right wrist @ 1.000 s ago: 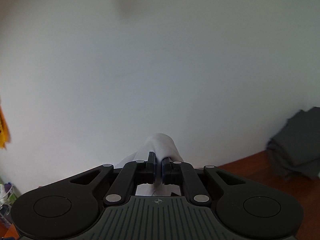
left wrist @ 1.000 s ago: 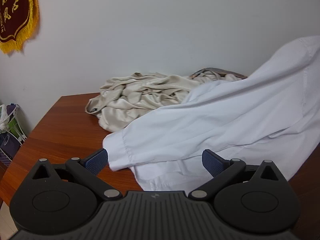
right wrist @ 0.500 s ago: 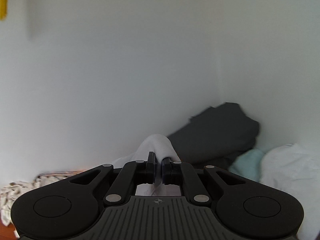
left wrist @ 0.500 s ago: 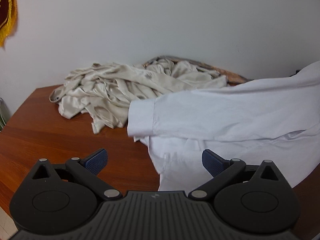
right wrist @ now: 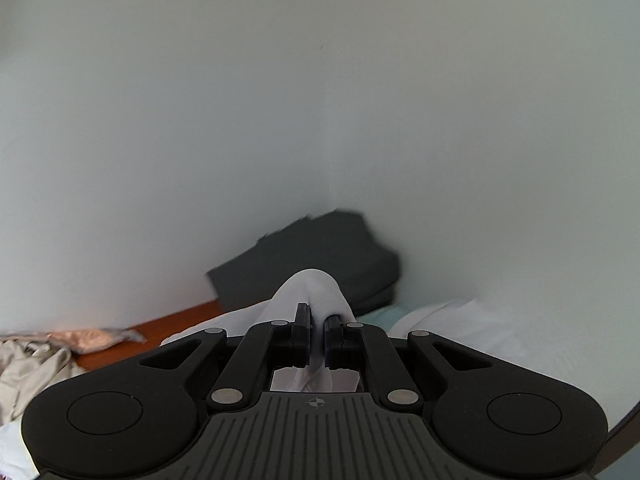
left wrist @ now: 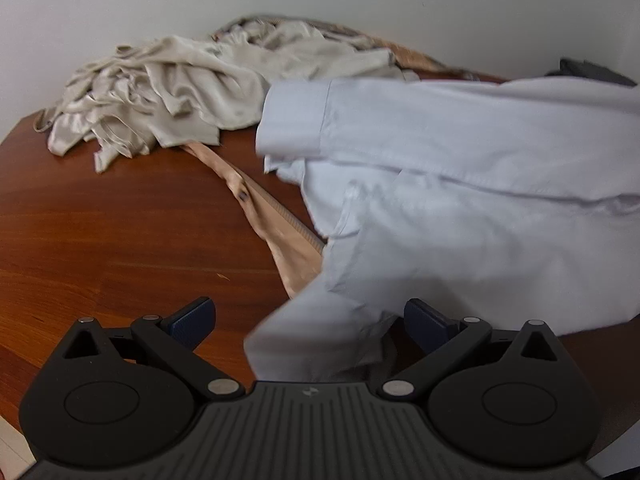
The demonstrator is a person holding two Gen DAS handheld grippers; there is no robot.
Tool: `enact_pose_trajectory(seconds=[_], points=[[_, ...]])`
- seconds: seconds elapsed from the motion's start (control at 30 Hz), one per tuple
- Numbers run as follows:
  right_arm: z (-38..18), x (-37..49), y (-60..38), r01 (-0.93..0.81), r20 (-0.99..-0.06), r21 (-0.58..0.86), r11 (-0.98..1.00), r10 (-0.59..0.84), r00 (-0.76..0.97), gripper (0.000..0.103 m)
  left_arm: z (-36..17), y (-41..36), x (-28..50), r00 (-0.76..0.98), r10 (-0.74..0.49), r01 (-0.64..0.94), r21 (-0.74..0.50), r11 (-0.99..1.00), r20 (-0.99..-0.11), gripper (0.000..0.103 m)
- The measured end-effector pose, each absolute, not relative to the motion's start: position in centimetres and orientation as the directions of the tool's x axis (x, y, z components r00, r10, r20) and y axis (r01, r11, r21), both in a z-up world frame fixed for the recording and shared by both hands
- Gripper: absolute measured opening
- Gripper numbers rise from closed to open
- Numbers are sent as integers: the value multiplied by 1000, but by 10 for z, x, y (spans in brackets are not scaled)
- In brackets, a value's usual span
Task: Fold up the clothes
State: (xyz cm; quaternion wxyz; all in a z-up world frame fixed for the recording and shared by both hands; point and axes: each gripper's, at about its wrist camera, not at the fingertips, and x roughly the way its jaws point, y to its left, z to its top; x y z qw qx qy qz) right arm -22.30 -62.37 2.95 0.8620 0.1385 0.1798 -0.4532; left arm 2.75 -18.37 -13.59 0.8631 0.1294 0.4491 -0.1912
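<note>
Right gripper (right wrist: 316, 330) is clamped tight on a fold of the white shirt (left wrist: 460, 200), cloth bunching up over its 2 fingers. The shirt sprawls across the wooden desk (left wrist: 100, 232), one cuffed sleeve reaching toward the beige heap (left wrist: 180, 92) (a peach garment (left wrist: 272, 220) peeks out beneath). Left gripper (left wrist: 308, 322) hangs above the shirt's near edge, jaws spread wide, nothing pinched. Dark folded stack (right wrist: 320, 256) sits against the wall.

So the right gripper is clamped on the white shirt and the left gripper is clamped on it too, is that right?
Not quite. The right gripper is shut on the white shirt, but the left gripper is open: the left wrist view shows its jaws spread wide, with shirt fabric lying between them unpinched.
</note>
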Motion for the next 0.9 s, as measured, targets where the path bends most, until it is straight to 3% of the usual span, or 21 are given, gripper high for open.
enact_pose_trajectory(seconds=[0.2,0.4,0.47,0.53,0.6,0.9], points=[[38,-244,-618,872,-368,14,490,-808,460,8,-159,-205,31,448,-225,463,10,886,-865,102],[11,-242,-621,848,-499,-9,530,-737,456,14,-169,-209,38,464,-186,437,41,899,-866,102],[-1,-236,-617,827,-550,-36,561,-702,452,26,-165,-206,40,481,-195,431,36,902,-855,102],[-13,-230,-612,793,-602,-63,606,-657,454,51,-160,-199,42,503,-222,427,16,904,-835,102],[-24,-224,-605,758,-645,-89,647,-617,451,62,-153,-193,42,526,-253,428,-4,904,-812,102],[-69,-194,-586,629,-758,-80,773,-457,466,65,-118,-166,48,606,-347,400,-103,911,-716,101]])
